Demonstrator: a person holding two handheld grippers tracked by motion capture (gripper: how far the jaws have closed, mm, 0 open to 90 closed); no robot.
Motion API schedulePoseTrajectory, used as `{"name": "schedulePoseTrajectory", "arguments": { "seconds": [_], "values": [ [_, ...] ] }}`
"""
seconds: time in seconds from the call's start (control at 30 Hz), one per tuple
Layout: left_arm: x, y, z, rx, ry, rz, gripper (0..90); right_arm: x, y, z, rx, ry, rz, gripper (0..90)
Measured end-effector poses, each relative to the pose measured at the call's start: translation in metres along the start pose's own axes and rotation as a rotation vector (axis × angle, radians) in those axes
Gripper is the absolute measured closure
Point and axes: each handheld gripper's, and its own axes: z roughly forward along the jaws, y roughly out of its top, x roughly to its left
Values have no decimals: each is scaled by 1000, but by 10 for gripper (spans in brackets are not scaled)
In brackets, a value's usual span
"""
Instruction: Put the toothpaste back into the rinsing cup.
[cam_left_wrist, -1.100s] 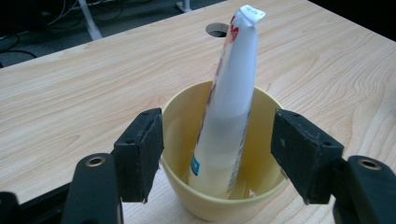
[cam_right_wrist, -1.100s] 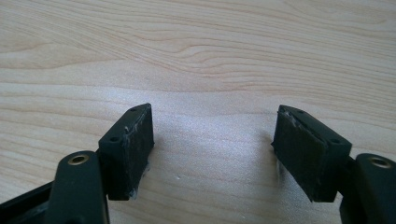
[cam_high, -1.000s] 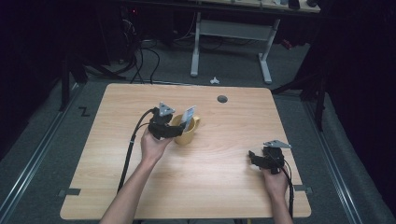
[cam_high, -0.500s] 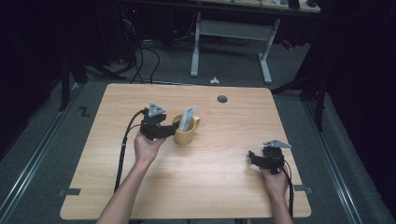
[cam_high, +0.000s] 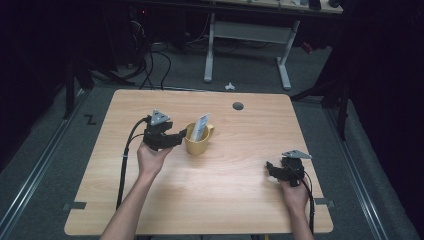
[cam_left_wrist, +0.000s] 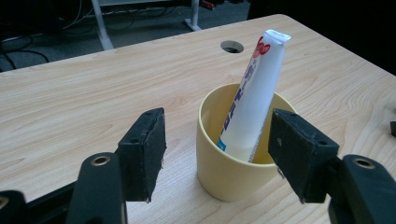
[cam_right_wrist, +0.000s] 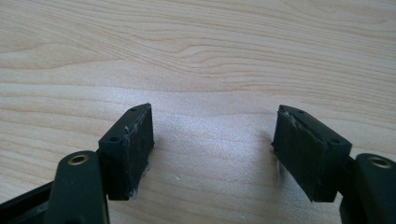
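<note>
A yellow mug stands left of centre on a light wooden table, with a white toothpaste tube propped upright inside it, its crimped end leaning up and to the right over the rim. In the left gripper view, the tube rests against the far inner wall of the mug, blue and red print running along its length.

The left gripper sits just left of the mug, jaws spread apart and holding nothing; the mug stands just beyond the gap between the two black pads, apart from both. The person's left hand grips the tool from the near side, and a black cable trails from it toward the near edge of the table.

The right gripper rests well apart at the near right of the table, jaws likewise open and empty, with bare wood grain between its pads in the right gripper view.

A round cable hole is cut in the tabletop near the far edge, beyond and to the right of the mug. Past the table, a white desk frame stands on the grey floor, tangled dark cables lie at far left, and a small white object sits on the floor just beyond the far edge. Nothing stands between either gripper and the mug.
</note>
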Motion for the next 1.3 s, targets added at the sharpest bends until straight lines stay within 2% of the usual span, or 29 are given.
{"name": "schedulePoseTrajectory", "arguments": {
  "seconds": [0.63, 0.83, 1.07, 1.3],
  "values": [
    [12, -20, -24, -10, 16, -48, 377, 0, 0, 0, 0, 0, 0, 290],
    [14, -21, -30, 1, 28, -39, 374, 0, 0, 0, 0, -1, 2, 290],
    [15, -25, -36, -9, 32, -48, 373, 0, 0, 0, 0, -1, 2, 291],
    [17, -30, -43, -13, 55, -46, 371, 0, 0, 0, 0, -1, 2, 290]
  ]
}}
